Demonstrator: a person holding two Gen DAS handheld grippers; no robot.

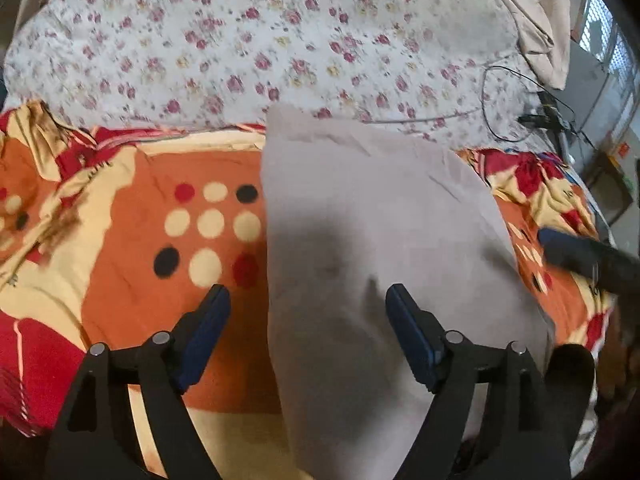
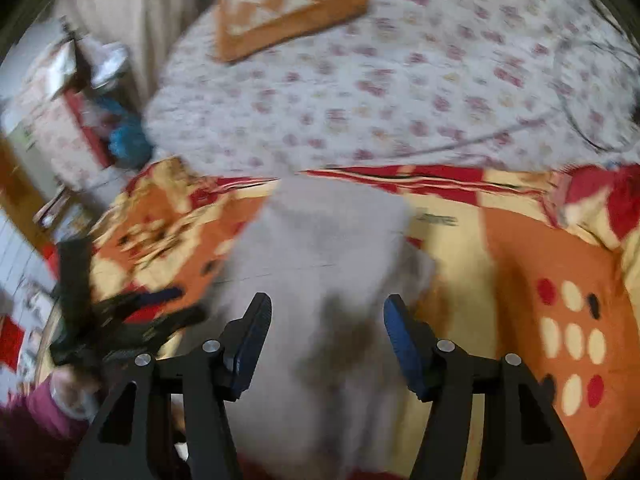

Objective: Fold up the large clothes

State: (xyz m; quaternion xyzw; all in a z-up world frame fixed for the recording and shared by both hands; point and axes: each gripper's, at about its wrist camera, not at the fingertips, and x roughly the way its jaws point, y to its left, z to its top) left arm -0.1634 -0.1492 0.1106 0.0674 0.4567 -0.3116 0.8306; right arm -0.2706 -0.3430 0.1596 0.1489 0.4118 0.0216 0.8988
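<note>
Lying limp on the bed point(image 1: 120, 320), the soft, light grey garment point(image 1: 360, 208) is best taken at an edge; both the left tool point(image 1: 308, 300) and right tool point(image 2: 328, 312) are held open, empty.

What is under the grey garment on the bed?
The grey garment lies on the orange, red and cream patterned blanket, which shows on both sides of it. Its far end reaches the floral sheet. Anything directly beneath the cloth is covered.
</note>
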